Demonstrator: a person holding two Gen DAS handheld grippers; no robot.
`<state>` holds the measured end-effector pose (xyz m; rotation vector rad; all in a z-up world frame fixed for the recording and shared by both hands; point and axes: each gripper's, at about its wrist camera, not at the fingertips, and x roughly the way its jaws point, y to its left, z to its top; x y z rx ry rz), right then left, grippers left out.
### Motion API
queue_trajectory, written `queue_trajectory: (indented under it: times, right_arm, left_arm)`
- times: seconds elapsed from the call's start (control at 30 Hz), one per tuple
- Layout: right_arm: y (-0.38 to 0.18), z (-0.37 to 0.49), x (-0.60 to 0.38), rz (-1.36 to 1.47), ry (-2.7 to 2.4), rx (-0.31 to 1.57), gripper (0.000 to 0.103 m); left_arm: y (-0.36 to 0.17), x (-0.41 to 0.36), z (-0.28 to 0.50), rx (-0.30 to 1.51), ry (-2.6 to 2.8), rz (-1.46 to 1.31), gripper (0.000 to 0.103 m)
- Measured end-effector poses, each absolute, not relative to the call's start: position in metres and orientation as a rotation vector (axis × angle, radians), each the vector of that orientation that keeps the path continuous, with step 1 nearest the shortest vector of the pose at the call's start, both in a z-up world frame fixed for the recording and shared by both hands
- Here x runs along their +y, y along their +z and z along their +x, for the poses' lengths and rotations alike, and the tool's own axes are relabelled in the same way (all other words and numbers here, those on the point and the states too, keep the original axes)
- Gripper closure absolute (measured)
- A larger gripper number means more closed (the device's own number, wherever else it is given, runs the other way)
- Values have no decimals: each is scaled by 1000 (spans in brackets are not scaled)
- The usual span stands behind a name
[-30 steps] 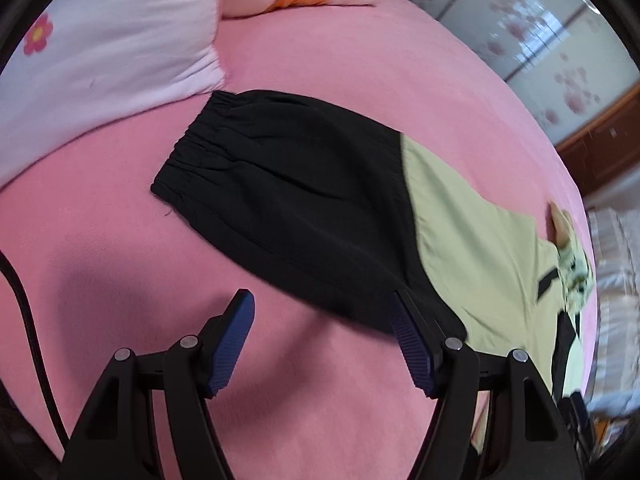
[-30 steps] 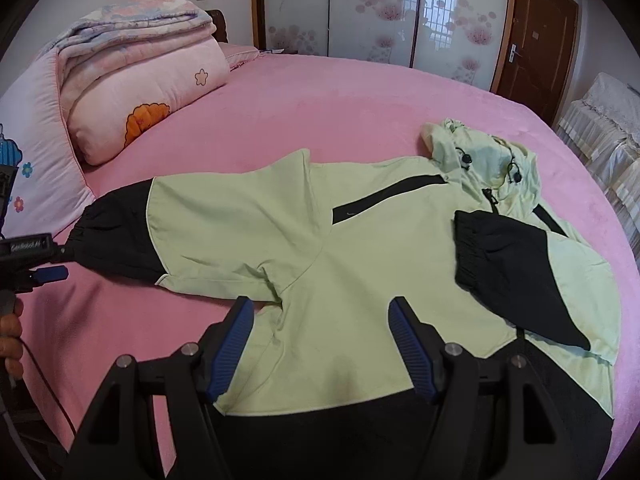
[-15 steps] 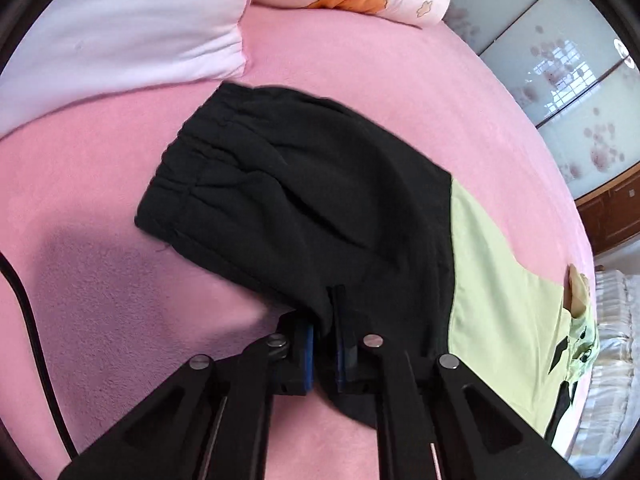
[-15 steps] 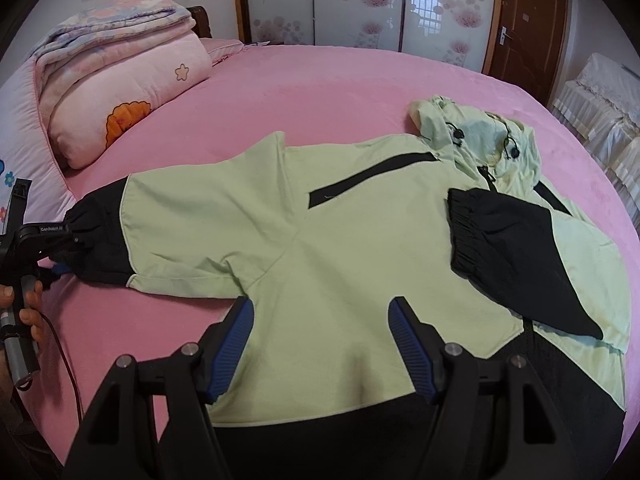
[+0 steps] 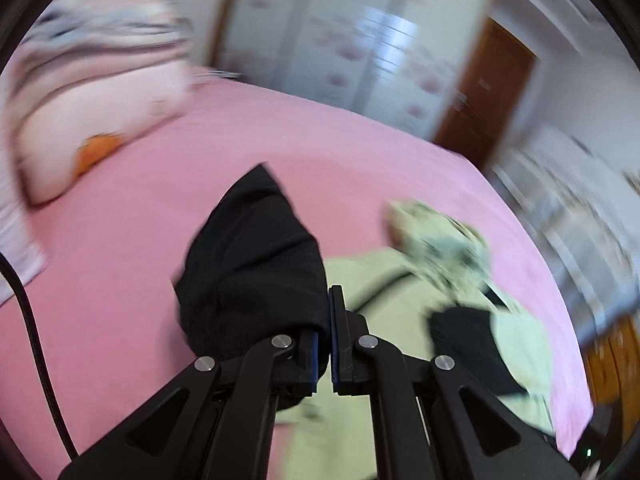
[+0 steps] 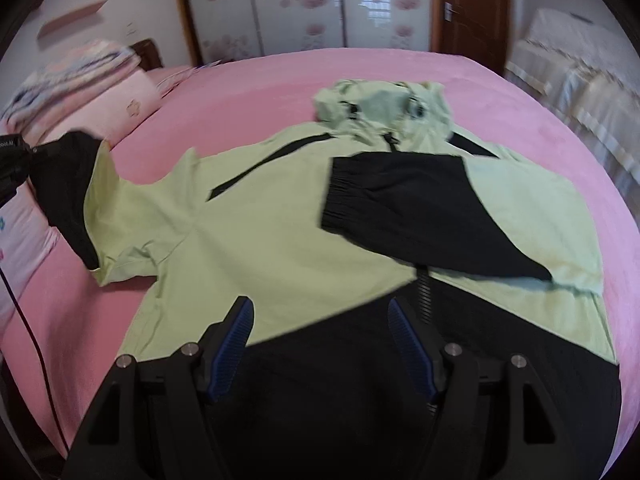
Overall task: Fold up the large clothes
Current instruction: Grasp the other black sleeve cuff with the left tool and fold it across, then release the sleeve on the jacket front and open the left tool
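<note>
A light green and black hooded jacket (image 6: 280,232) lies face up on the pink bed (image 6: 248,92). Its right sleeve (image 6: 420,208) is folded across the chest. My left gripper (image 5: 329,322) is shut on the black end of the left sleeve (image 5: 252,264) and holds it lifted off the bed; the lifted sleeve (image 6: 68,188) also shows at the far left of the right wrist view. My right gripper (image 6: 320,340) is open and empty, hovering over the jacket's black hem (image 6: 340,400). The hood (image 6: 380,112) lies at the far end.
Folded pink quilts and pillows (image 6: 80,92) are stacked at the bed's left head end. A sliding flowered wardrobe (image 6: 304,4) and a brown door (image 6: 468,8) stand behind the bed. A black cable (image 5: 28,320) hangs by the left gripper.
My left gripper closed on the black sleeve end, then lifted it and swung it up towards the jacket body. My right gripper moved closer over the hem, still open.
</note>
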<state>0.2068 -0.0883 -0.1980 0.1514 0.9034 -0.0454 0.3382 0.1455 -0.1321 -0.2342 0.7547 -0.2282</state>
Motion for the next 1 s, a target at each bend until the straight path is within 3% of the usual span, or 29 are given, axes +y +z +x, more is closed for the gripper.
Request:
queue_trajectory:
  times: [0.23, 0.33, 0.5, 0.57, 0.8, 1.0]
  right_arm:
    - [-208, 186, -161, 222, -154, 911, 33]
    - [-217, 178, -189, 260, -183, 929, 33]
    - [-224, 170, -213, 278, -187, 934, 33]
    - [-224, 169, -217, 279, -174, 928, 33]
    - [-211, 177, -207, 281, -102, 892, 33]
    - [-198, 185, -187, 251, -55, 872, 33]
  left_arm:
    - [-199, -9, 325, 931, -389, -38, 95]
    - [-238, -33, 308, 1028, -403, 23, 79]
    - [-244, -31, 289, 1050, -401, 67, 49]
    - [-234, -27, 276, 1047, -421, 50, 42]
    - [-194, -1, 252, 1029, -497, -17, 30]
    - [-208, 14, 230, 1030, -490, 12, 29]
